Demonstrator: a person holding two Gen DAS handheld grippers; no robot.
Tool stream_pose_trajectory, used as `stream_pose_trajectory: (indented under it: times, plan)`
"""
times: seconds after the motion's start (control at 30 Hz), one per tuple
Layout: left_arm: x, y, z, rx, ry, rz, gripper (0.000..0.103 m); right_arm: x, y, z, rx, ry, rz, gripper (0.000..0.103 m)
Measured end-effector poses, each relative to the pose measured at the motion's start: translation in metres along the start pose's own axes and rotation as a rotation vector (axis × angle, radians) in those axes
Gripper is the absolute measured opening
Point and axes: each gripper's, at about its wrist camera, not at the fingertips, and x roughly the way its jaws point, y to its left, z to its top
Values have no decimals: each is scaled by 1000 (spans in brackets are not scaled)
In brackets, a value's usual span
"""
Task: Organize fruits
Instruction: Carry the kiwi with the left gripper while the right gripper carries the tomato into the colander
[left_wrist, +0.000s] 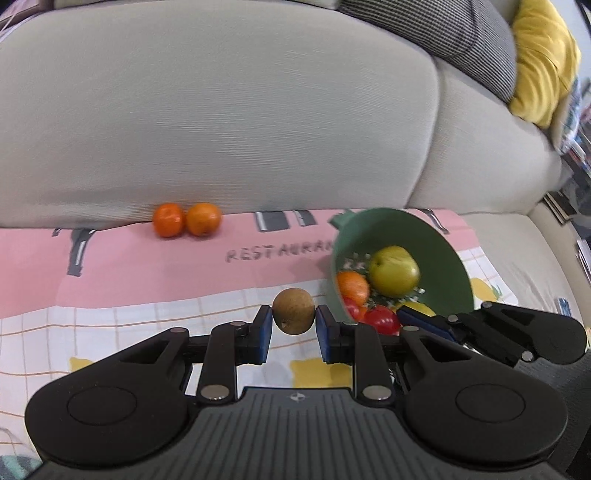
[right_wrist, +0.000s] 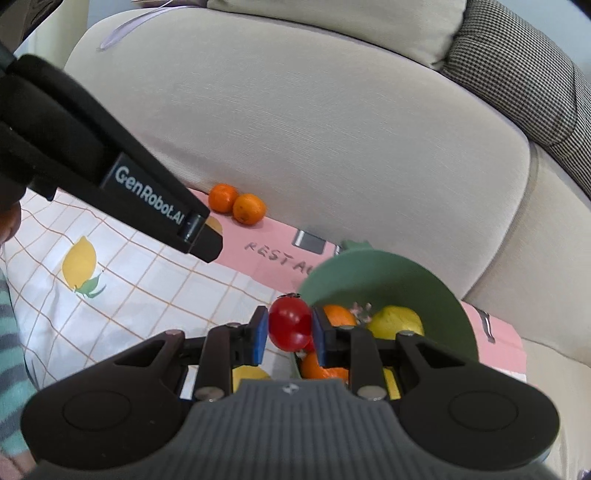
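**Beside the green bowl, two small fruits held in blue-padded jaws**

Just left of the tilted green bowl, the left gripper pinches a small brown fruit, its jaws narrowed onto the fruit's widest part, above the patterned cloth spread on the sofa. At the bowl's near rim, the right gripper clamps a red tomato the same way, across its middle. Inside the bowl lie a green apple, an orange and a lemon. Two more oranges sit touching each other well behind the bowl, against the sofa's backrest. Both held fruits look light. The tomato's smooth, thin skin seems likely to slip or split under a hard squeeze, so a gentle hold at the broadest girth appears wisest. The brown fruit's matte, rougher skin should give the pads better purchase. The bowl, tipped on soft cushioning, may spill if nudged.
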Motion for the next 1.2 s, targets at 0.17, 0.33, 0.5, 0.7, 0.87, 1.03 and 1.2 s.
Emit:
stream_pose_trajectory:
  times: [0.17,0.33,0.5,0.7,0.87,1.03,1.2]
  plan:
    - [6,-21,-3,40,15,-20,28,-3,-14,-6,-3,11,-15,21]
    - [15,-39,-3,79,31,-36,28,1,-26,-9,3,18,-33,21]
    - [27,-51,-1,114,51,-44,28,7,-37,-11,0,29,-49,21]
    - [44,-58,1,129,86,-44,28,16,-47,-12,-29,59,-49,21]
    - [58,-62,3,136,109,-45,28,25,-55,-11,-77,73,-55,21]
    - [72,-65,6,139,131,-46,28,37,-67,-10,-89,88,-55,21]
    - [84,-64,7,137,155,-45,28,46,-72,-13,-87,106,-52,21]
